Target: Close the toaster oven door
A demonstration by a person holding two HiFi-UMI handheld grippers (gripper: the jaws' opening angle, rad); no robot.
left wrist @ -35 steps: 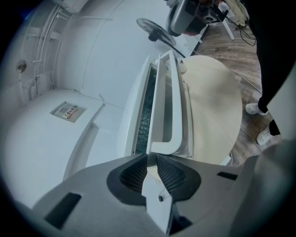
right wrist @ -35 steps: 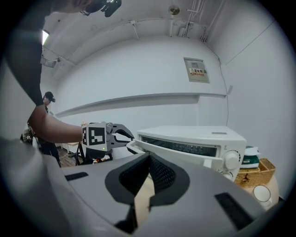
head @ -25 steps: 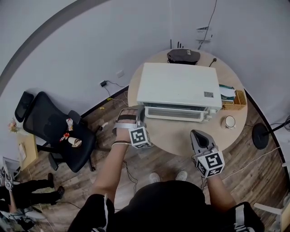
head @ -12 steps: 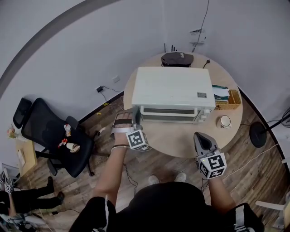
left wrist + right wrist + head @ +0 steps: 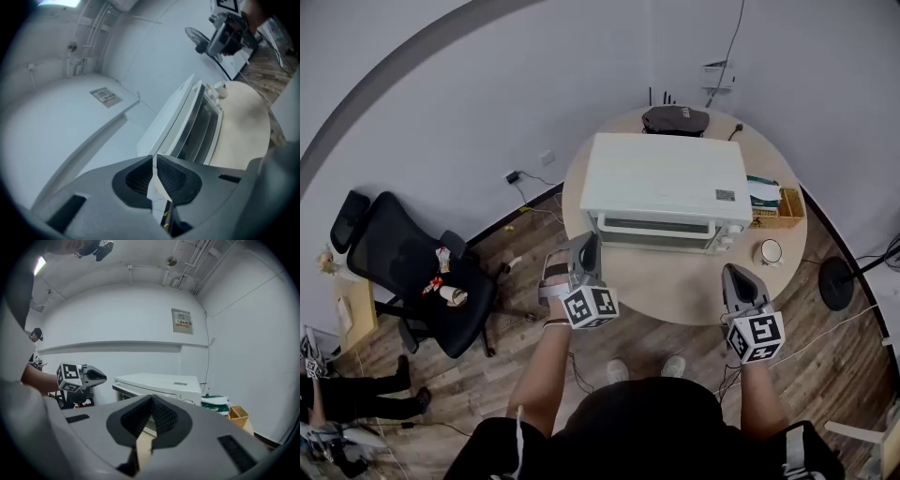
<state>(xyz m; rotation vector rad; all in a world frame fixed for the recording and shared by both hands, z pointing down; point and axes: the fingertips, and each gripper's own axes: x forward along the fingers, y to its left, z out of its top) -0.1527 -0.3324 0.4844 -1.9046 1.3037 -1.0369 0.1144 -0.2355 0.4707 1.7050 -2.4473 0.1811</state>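
Observation:
The white toaster oven [image 5: 666, 178] stands on the round wooden table [image 5: 675, 291]. Its glass door [image 5: 661, 228] stands upright against the front and looks closed. My left gripper [image 5: 586, 244] hovers over the table's left front edge, a short way off the oven's left corner. Its jaws are closing, tips almost together with nothing between them. The left gripper view looks along the oven's front [image 5: 197, 126] past the left gripper [image 5: 153, 160]. My right gripper [image 5: 734, 275] hangs over the table's front right, shut and empty. The right gripper view has the right gripper [image 5: 151, 400], the oven [image 5: 161, 383] and the left gripper [image 5: 96, 377].
A white mug [image 5: 767, 251], a small wooden basket [image 5: 787, 208] and green-edged books [image 5: 766, 190] sit right of the oven. A dark bag [image 5: 675, 119] lies behind it. A black office chair [image 5: 412, 272] stands left of the table, a floor stand [image 5: 839, 281] at the right.
The left gripper has drawn back from the oven's left front corner toward the person. The door, slightly ajar a second ago, now stands upright. The right gripper shifted a little right.

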